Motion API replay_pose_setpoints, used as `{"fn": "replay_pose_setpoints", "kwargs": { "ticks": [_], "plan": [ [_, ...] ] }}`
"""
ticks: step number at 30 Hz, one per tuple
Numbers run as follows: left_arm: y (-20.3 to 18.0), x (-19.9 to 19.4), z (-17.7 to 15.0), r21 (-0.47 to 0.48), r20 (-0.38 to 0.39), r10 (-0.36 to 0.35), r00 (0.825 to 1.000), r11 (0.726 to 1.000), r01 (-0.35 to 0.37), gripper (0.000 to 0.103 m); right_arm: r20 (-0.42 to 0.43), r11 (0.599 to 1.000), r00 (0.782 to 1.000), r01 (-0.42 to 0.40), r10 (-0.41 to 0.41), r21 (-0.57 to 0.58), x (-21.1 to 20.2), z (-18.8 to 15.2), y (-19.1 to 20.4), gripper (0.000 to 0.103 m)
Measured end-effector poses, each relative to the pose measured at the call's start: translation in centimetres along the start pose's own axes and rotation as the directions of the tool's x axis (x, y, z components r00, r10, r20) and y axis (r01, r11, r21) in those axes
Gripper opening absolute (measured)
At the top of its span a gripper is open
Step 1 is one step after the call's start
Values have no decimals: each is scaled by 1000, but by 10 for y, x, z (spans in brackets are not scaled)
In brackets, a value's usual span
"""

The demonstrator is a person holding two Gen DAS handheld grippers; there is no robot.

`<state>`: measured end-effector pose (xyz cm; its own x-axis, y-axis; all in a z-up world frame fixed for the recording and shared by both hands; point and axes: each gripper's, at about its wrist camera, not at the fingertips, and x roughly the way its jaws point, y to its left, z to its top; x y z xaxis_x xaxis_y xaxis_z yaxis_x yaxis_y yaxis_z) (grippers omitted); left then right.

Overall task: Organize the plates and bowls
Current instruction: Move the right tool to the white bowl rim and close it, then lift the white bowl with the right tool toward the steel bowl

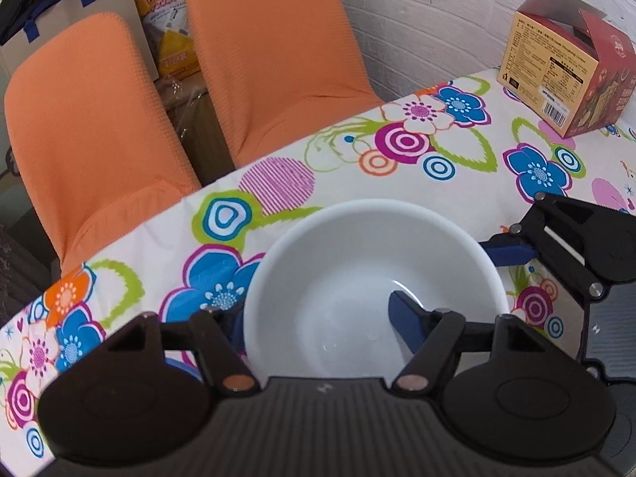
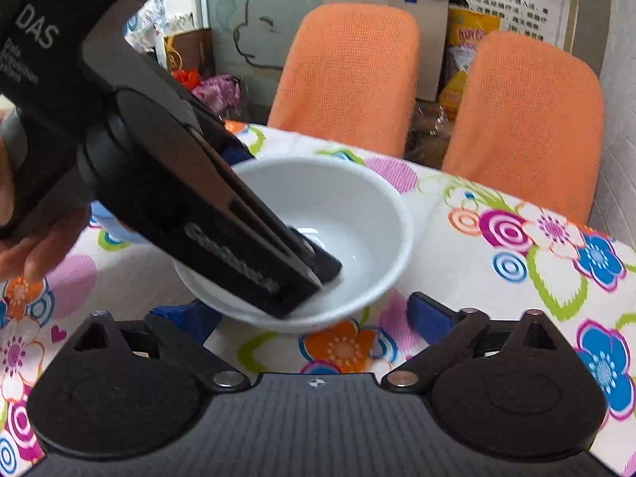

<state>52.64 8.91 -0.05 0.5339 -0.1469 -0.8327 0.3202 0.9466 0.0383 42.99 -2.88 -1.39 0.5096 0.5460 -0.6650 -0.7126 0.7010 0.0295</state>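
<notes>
Both grippers work around one white bowl (image 1: 357, 278) that sits on the flowered tablecloth (image 1: 477, 167), near the table's far edge in front of two orange chairs (image 1: 270, 51). Left gripper (image 1: 318, 318) straddles the bowl's near-left rim: one blue finger (image 1: 405, 314) reaches down inside the bowl toward its bottom, the other lies outside the wall, mostly hidden behind it, so the jaws are partly closed with the rim between them; whether the pads press firmly on the wall cannot be told. In the right wrist view this gripper's black body slants down from the upper left into the bowl, held by a hand (image 2: 24, 238) at the left edge. Right gripper (image 2: 314, 318) hovers just near the bowl's near side, its two blue fingers (image 2: 429, 318) spread wide apart and holding nothing; the bowl's rim lies just beyond them. In the left wrist view its fingertip shows just beside the bowl's right rim. A red and tan carton (image 1: 568, 63) stands at the far right of the table, well apart from the bowl.
</notes>
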Motion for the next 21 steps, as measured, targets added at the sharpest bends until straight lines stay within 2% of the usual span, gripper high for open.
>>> {"fn": "replay_pose_setpoints", "kwargs": {
  "ticks": [1,2,6,12,16,21],
  "plan": [
    [0,-1,0,-14,3,5,1000,1000,-5,63,31,1000,1000,4,-4,-6,-2,2,2,85],
    [0,-4,0,-24,7,12,1000,1000,-12,48,62,1000,998,15,-14,-14,-6,3,5,85],
    [-1,-31,1,-56,42,7,999,998,-5,47,139,997,989,53,-46,-49,-32,9,14,85],
    [-35,-95,-6,-12,136,23,990,1000,-22,47,200,990,976,110,-91,-90,-94,12,35,85],
    [-71,-146,-32,4,180,-13,984,1000,12,47,213,982,970,143,-115,-122,-152,-6,58,85],
    [-127,-191,-89,4,205,-54,977,999,54,48,201,980,969,169,-145,-107,-211,-53,99,86]
  ]
}}
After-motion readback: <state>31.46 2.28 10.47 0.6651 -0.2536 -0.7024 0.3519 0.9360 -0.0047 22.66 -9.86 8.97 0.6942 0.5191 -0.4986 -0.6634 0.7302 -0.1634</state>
